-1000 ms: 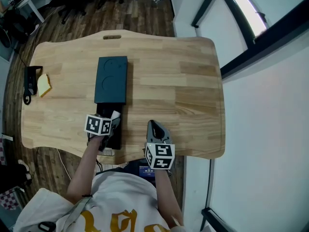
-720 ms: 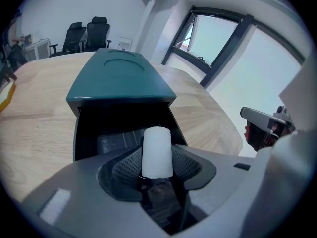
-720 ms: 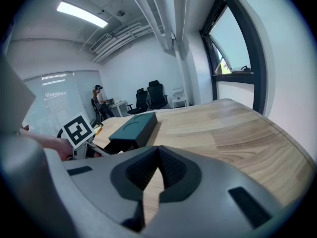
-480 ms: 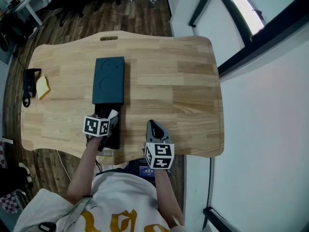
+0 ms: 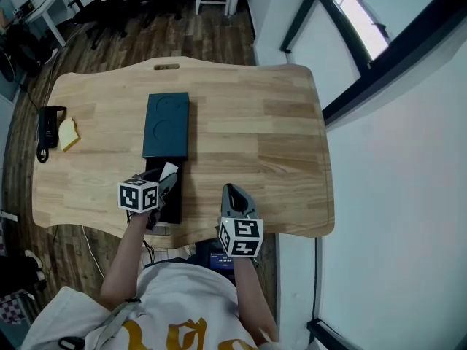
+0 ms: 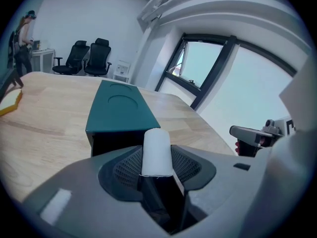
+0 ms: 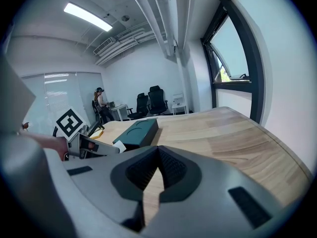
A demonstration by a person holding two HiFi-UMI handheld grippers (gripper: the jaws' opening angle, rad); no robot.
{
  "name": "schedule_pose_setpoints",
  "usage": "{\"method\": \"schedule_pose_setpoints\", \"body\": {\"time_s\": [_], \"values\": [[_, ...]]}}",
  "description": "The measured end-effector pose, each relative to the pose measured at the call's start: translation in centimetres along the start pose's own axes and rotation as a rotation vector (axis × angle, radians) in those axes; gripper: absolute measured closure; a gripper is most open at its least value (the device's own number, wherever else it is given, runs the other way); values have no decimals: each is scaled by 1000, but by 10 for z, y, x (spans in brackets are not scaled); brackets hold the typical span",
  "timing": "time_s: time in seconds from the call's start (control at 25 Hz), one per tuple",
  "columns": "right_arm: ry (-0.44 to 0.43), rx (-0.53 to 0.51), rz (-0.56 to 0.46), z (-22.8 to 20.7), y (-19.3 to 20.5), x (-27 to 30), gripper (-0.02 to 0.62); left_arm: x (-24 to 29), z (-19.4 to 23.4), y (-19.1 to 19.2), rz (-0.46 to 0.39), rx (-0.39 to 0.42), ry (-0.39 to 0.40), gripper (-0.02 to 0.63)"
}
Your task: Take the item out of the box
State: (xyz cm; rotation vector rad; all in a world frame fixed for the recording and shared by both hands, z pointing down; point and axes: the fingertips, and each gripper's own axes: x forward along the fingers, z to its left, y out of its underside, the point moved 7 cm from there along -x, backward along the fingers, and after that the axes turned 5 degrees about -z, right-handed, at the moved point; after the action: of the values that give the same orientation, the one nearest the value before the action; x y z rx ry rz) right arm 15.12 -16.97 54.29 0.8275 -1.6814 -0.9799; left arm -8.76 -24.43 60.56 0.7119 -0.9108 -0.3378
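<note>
A dark teal box (image 5: pixel 166 125) lies lengthwise on the wooden table (image 5: pixel 255 122). Its black inner tray (image 5: pixel 172 203) is slid out toward the near edge. My left gripper (image 5: pixel 162 183) hovers over that tray, shut on a white item (image 5: pixel 168 171). In the left gripper view the white item (image 6: pixel 156 143) stands pinched in the left gripper (image 6: pixel 157 156), with the box (image 6: pixel 119 112) just beyond. My right gripper (image 5: pixel 232 191) rests shut and holds nothing at the near edge, right of the tray. The right gripper view shows the right gripper (image 7: pixel 158 155), the box (image 7: pixel 137 133) and the white item (image 7: pixel 120 147).
A black handset (image 5: pixel 47 128) and a yellow block (image 5: pixel 68 132) lie at the table's left edge. A white wall and a dark window frame (image 5: pixel 350 71) run along the right. Office chairs (image 6: pixel 89 58) and a person (image 6: pixel 22 43) stand far behind.
My left gripper has drawn a little left and back toward the near edge, the white item still in its jaws. The right gripper has stayed where it was.
</note>
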Motion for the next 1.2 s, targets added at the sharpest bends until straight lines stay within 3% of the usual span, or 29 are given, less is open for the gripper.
{"method": "schedule_pose_setpoints", "body": {"time_s": [0.36,0.56,0.88,1.2], "values": [[-7,-22,-39,17,-2,-23,589,-38,-17,-3,-123,63,25,422],[-8,-38,-71,25,-9,-32,589,-62,-33,-17,-251,152,41,422],[-15,-62,-137,39,-28,-43,589,-102,-50,-39,-418,201,79,422],[-19,-69,-187,49,-42,-48,589,-124,-59,-53,-488,265,72,422]]}}
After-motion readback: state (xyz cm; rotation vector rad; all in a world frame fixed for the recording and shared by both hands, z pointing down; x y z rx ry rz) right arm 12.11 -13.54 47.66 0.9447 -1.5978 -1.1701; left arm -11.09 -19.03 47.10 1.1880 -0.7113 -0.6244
